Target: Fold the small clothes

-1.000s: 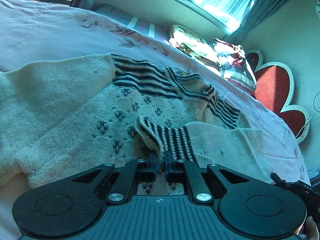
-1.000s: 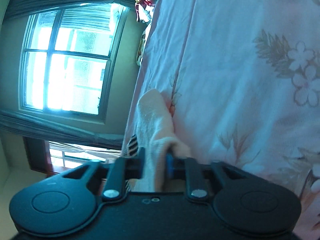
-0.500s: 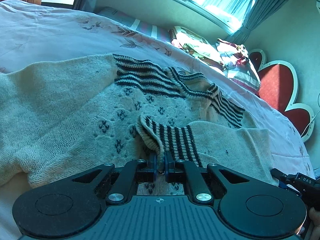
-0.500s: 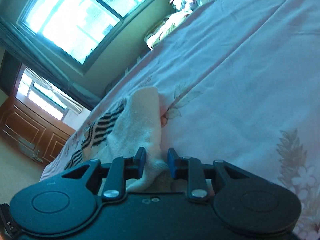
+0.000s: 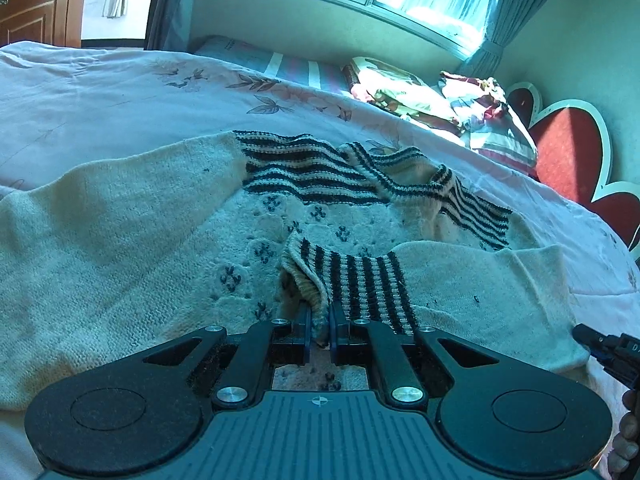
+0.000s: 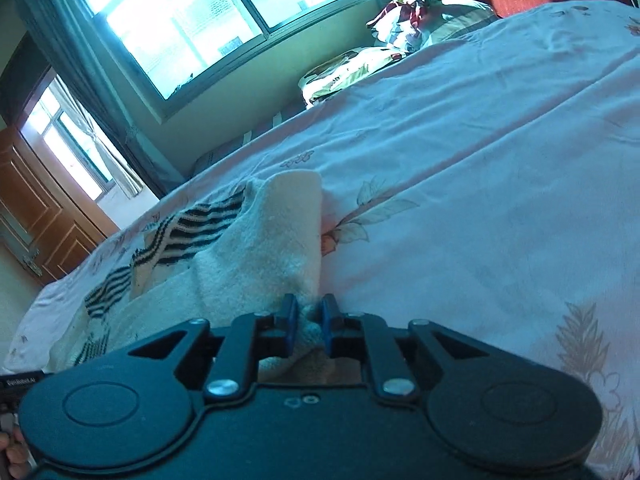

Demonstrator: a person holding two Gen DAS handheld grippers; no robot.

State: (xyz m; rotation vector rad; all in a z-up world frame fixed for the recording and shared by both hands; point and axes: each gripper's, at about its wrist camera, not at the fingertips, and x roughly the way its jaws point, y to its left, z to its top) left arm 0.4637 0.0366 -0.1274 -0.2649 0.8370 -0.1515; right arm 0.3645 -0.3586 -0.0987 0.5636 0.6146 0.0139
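Note:
A cream knit sweater (image 5: 132, 240) with black stripes at the yoke and cuffs lies spread on a pink floral bedspread (image 5: 100, 92). Its right sleeve is folded across the body, the striped cuff (image 5: 360, 284) resting on the chest. My left gripper (image 5: 319, 326) is shut on the edge of that cuff. In the right wrist view the sweater (image 6: 256, 256) lies at the left, and my right gripper (image 6: 307, 322) is shut on a fold of its cream sleeve, low against the bedspread (image 6: 480, 200).
Pillows and bundled bedding (image 5: 440, 100) lie by a red heart-shaped headboard (image 5: 568, 156) at the far right. A window (image 6: 224, 20) with curtains runs along the wall. A wooden door (image 6: 36, 216) stands at the left. The right gripper's tip (image 5: 600, 344) shows at the lower right.
The right gripper has rolled from sideways to nearly level, and its jaws have closed tighter on the cream sleeve. The left gripper has held the cuff and tilted up slightly.

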